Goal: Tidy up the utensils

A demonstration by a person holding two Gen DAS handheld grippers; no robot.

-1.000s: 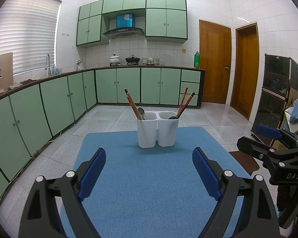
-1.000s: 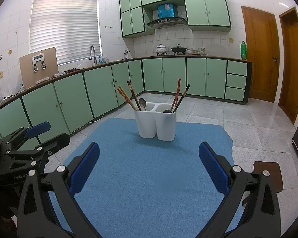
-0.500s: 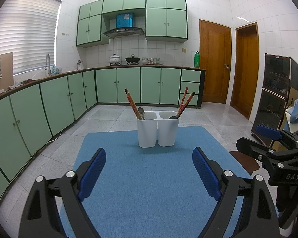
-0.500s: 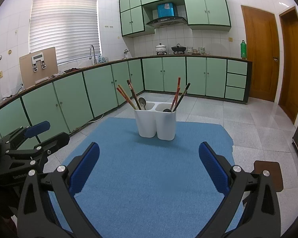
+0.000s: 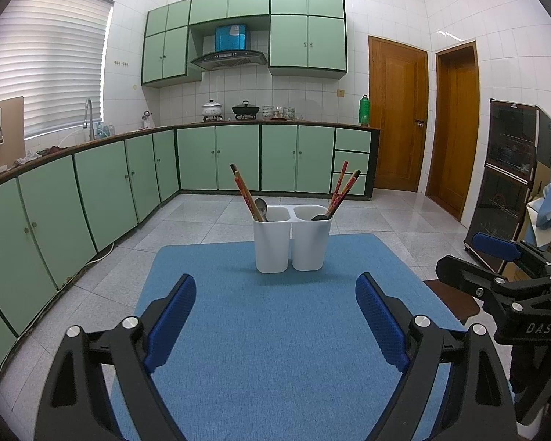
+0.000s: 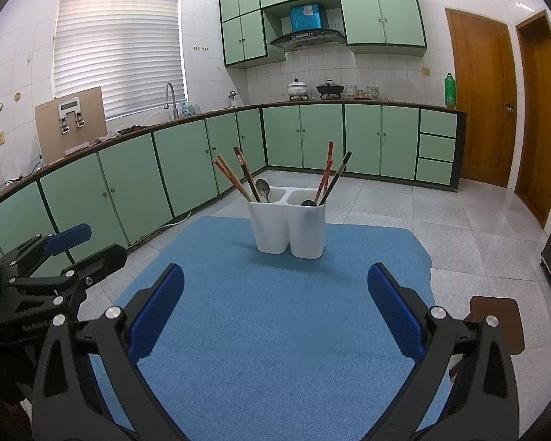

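A white two-compartment utensil holder stands at the far side of a blue mat. Its left compartment holds reddish chopsticks and a metal spoon. Its right compartment holds chopsticks and a dark spoon. My left gripper hangs open over the near part of the mat, nothing between its blue pads. My right gripper is open and empty too, well short of the holder. Each gripper shows at the edge of the other's view.
The mat lies on a surface above a grey tiled floor. Green cabinets run along the left and back walls under a counter with a sink tap. Two wooden doors and a dark cabinet stand at the right.
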